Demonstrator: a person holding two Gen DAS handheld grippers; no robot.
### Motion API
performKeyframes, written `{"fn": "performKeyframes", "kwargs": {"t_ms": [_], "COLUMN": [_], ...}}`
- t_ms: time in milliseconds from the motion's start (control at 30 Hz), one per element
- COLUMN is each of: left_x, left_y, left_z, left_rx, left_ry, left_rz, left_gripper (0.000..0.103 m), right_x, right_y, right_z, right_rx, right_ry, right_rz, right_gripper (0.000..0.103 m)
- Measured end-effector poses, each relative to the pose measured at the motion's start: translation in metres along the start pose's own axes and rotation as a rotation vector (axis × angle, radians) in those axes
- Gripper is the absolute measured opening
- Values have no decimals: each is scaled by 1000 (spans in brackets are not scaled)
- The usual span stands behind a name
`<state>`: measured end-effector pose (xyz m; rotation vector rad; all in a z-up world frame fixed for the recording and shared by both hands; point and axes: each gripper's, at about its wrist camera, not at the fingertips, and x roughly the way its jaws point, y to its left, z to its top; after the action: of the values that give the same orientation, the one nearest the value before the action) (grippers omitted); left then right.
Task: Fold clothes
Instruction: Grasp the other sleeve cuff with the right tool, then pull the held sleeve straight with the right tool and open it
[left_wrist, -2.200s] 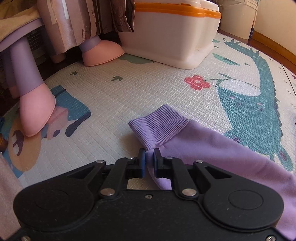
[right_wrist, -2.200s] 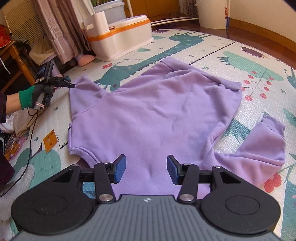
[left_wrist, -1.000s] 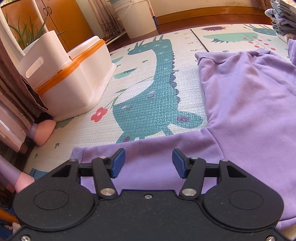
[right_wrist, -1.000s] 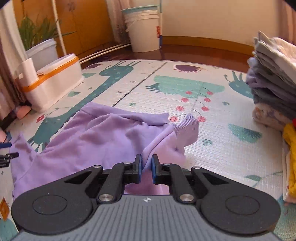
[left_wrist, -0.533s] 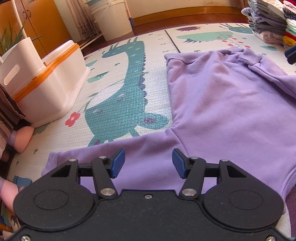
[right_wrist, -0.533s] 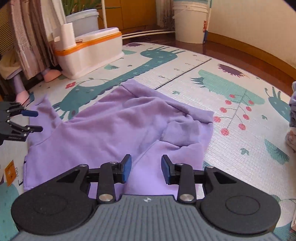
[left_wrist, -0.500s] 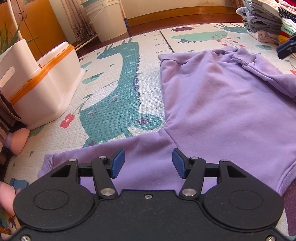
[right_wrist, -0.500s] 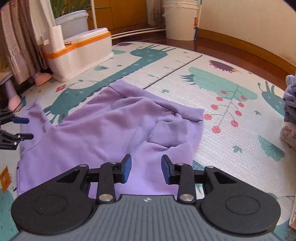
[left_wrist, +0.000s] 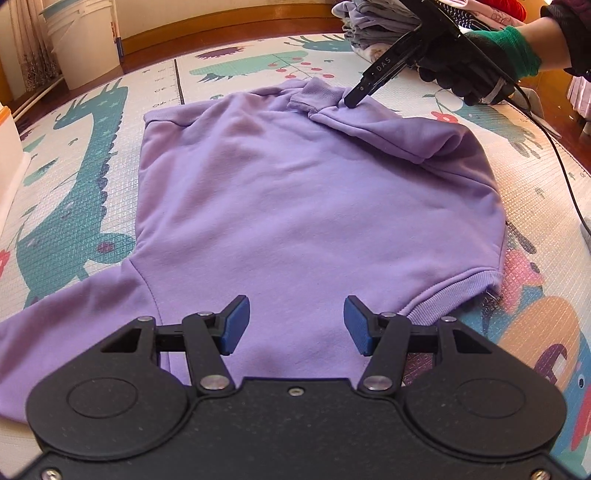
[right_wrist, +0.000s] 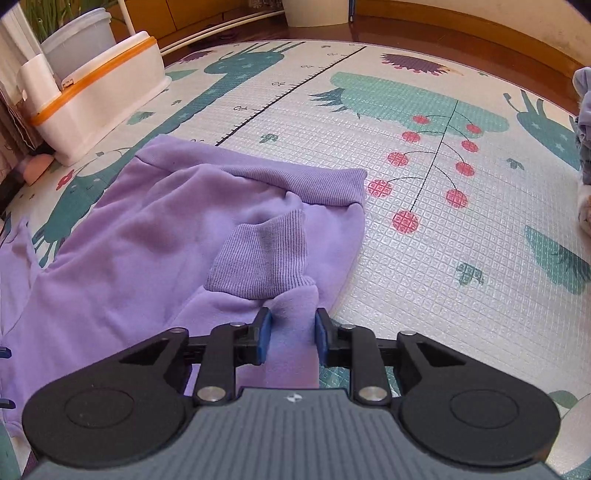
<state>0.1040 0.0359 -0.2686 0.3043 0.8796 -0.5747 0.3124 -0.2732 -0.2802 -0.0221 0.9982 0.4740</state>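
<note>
The purple sweatshirt (left_wrist: 295, 192) is lying spread flat on the play mat (right_wrist: 424, 258) on the floor, and everything here is placed relative to that garment. The step in hand looks like the folding-in of one sleeve: the sleeve (left_wrist: 388, 129) on the far side from the left gripper is lying doubled across the body of the sweatshirt, its ribbed cuff (right_wrist: 262, 254) resting just short of the hem band (right_wrist: 295, 181). The right gripper (right_wrist: 290, 338) is sitting at that cuff with a ridge of sleeve fabric running between its blue pads; the jaws are standing part-way apart with cloth filling the gap, so whether they are truly clamping the fabric or merely bracketing it I cannot tell. In the left wrist view its tip (left_wrist: 351, 99) is pointing down at the sleeve right beside the cuff, held by a gloved hand (left_wrist: 472, 66). The left gripper (left_wrist: 295, 325) is hovering over the near edge of the sweatshirt, close to the collar rib (left_wrist: 454, 291), with its jaws spread wide and nothing between them. The other sleeve (left_wrist: 66, 325) is lying stretched out to the side of the body, unfolded. The next move probably calls for laying the cuff down flat and then bringing the left gripper to that outstretched sleeve to fold it across likewise.
</note>
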Motion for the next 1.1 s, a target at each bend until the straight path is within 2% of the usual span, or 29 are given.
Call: {"fn": "performKeyframes", "kwargs": {"t_ms": [33,100,200,333,533,733,967,1033,1100], "left_x": [1,4,5,8,10,14,19,20,21], "left_y": [0,-1,-5,-10,-12,-14,-12,-11,-11], "left_z": [0,-1,-2,-8,-10,-10,-10,-10,-9], "left_rx": [-6,-19,-11,-1,-9,-9,-30,-34,-34], "left_ry": [7,18,22,37,43,53,67,69,69], "left_rz": [-2,-7,-23,-31,-25,-23,-30,-30,-29], "left_gripper": [56,56,56,56,56,56,57,58,58], "right_x": [-5,-20,-53,-100,-153,-169,-165,-169,-176], "right_y": [0,-2,-17,-40,-78,-108,-141,-142,-141], "right_z": [-3,-7,-19,-41,-88,-153,-220,-232,-239], "right_rx": [3,26,136,275,513,711,981,1004,1005], "right_ry": [-20,-72,-159,-250,-343,-311,-196,-201,-228], "right_rz": [1,5,-3,-58,-154,-247,-327,-323,-311], "right_gripper": [14,8,7,7,7,7,7,7,15]}}
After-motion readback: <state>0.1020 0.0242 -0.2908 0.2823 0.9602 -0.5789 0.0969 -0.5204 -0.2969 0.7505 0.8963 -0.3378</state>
